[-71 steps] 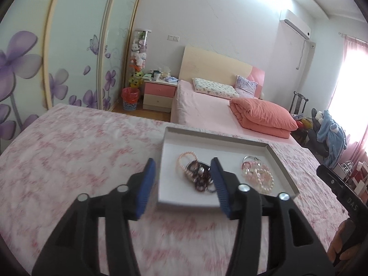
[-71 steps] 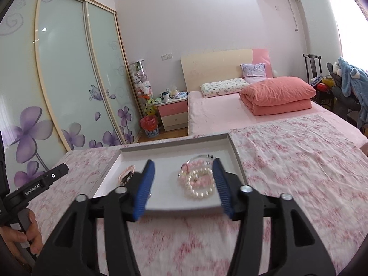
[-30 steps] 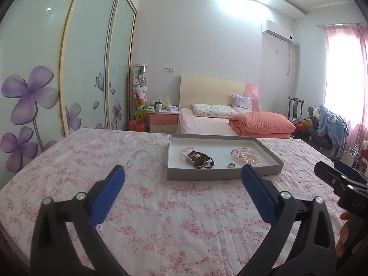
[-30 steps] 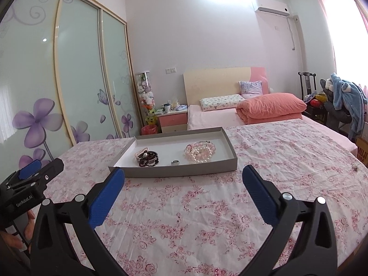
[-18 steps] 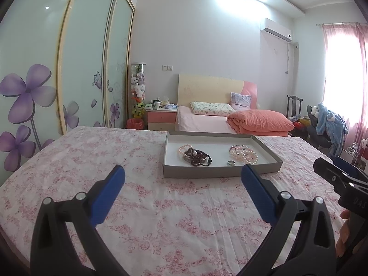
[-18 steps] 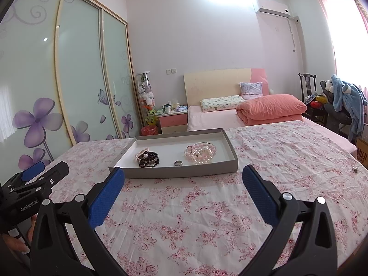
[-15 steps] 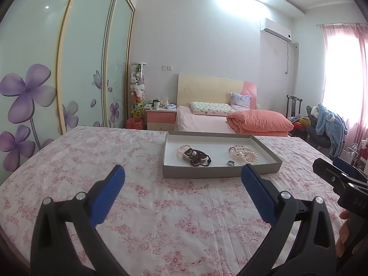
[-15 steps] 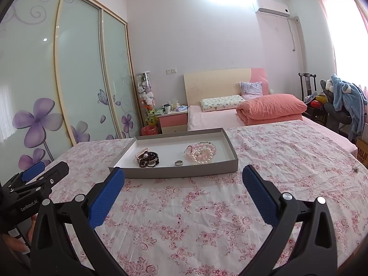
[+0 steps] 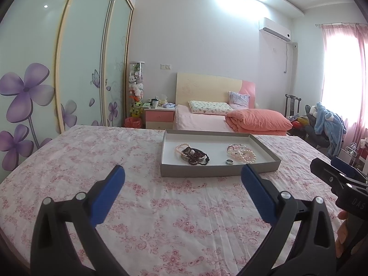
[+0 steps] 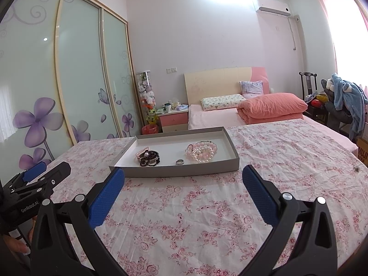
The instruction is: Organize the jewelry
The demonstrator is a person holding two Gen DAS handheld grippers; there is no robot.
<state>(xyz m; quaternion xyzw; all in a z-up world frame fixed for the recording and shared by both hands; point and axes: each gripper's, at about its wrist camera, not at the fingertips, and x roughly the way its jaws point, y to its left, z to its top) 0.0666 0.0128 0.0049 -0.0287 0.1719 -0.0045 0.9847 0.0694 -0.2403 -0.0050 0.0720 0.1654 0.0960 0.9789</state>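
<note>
A shallow grey tray (image 9: 218, 172) (image 10: 184, 171) sits on the floral tablecloth ahead of both grippers. In it lie a dark bead bracelet pile (image 9: 194, 157) (image 10: 149, 157) with a pink bead strand, a silver ring (image 9: 229, 161) (image 10: 179, 161), and pink and white pearl bracelets (image 9: 242, 154) (image 10: 202, 151). My left gripper (image 9: 182, 184) is wide open and empty, well short of the tray. My right gripper (image 10: 183, 185) is wide open and empty, also short of the tray.
The table (image 9: 161, 207) carries a pink floral cloth. A small metal item (image 10: 356, 168) lies near the table's right edge. Behind stand a bed (image 9: 207, 119), a nightstand (image 9: 158, 117), sliding wardrobe doors (image 9: 69, 69) and a chair with clothes (image 9: 326, 124).
Both grippers have pulled back from over the tray and opened wide. A silver ring now lies in the tray between the two bracelet piles. In the last half second almost nothing moves.
</note>
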